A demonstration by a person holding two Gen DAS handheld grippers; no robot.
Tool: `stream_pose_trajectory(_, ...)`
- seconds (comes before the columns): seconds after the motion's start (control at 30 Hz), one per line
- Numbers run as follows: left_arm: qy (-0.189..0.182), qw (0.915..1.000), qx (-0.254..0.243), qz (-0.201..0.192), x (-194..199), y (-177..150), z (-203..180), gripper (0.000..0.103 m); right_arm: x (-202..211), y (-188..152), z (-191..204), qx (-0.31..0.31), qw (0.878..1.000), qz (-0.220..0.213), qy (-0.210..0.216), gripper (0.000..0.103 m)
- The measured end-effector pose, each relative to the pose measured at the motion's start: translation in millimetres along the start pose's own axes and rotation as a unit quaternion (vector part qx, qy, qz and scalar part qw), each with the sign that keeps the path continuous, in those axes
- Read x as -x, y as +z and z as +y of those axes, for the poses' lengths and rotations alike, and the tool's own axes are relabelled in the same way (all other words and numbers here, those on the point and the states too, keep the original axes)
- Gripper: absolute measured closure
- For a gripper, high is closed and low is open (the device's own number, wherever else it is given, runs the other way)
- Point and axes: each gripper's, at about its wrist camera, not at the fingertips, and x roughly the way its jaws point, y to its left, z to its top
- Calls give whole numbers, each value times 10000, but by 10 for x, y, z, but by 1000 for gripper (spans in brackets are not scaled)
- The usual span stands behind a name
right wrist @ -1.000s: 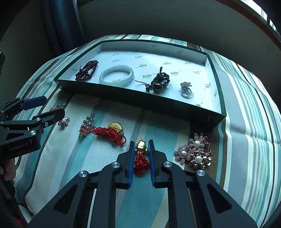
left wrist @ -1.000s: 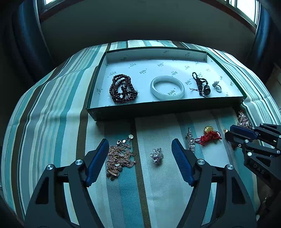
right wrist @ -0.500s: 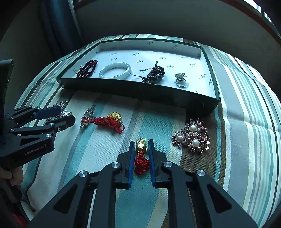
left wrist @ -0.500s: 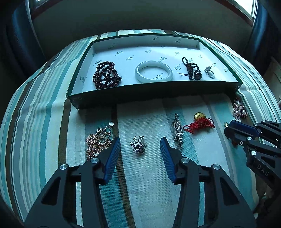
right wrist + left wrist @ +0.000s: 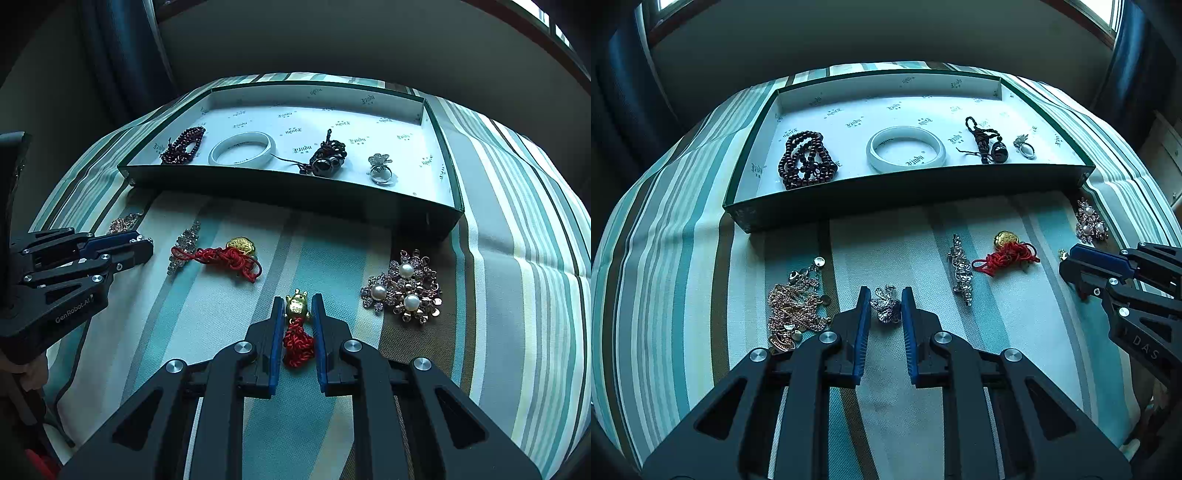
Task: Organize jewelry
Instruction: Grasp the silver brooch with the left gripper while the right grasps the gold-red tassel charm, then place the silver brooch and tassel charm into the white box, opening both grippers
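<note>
My left gripper [image 5: 885,295] is shut on a small silver flower brooch [image 5: 886,306] on the striped cloth. My right gripper [image 5: 297,301] is shut on a gold charm with a red cord [image 5: 296,325]. The green tray [image 5: 905,192] behind holds dark red beads [image 5: 806,160], a white bangle [image 5: 905,149], a black pendant [image 5: 991,146] and a silver ring [image 5: 1025,146]. On the cloth lie a gold chain pile [image 5: 792,308], a silver bar brooch [image 5: 961,269], a second gold charm with red cord [image 5: 1006,251] and a pearl brooch [image 5: 404,291].
The striped cloth [image 5: 683,258] covers the table and drops off at the sides. A dark wall and curtains stand behind the tray. The right gripper's body [image 5: 1126,280] shows at the right edge of the left wrist view.
My left gripper has moved forward and closed from wide open onto the silver flower brooch. My right gripper stays shut on the gold charm and has shifted little.
</note>
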Motion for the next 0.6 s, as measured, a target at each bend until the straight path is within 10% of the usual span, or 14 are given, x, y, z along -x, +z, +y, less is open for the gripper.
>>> stream_pose_trajectory(0.6,-96,9996,47,-248,208,15,14,91,76,48,18,-70,9998,-162,48,88)
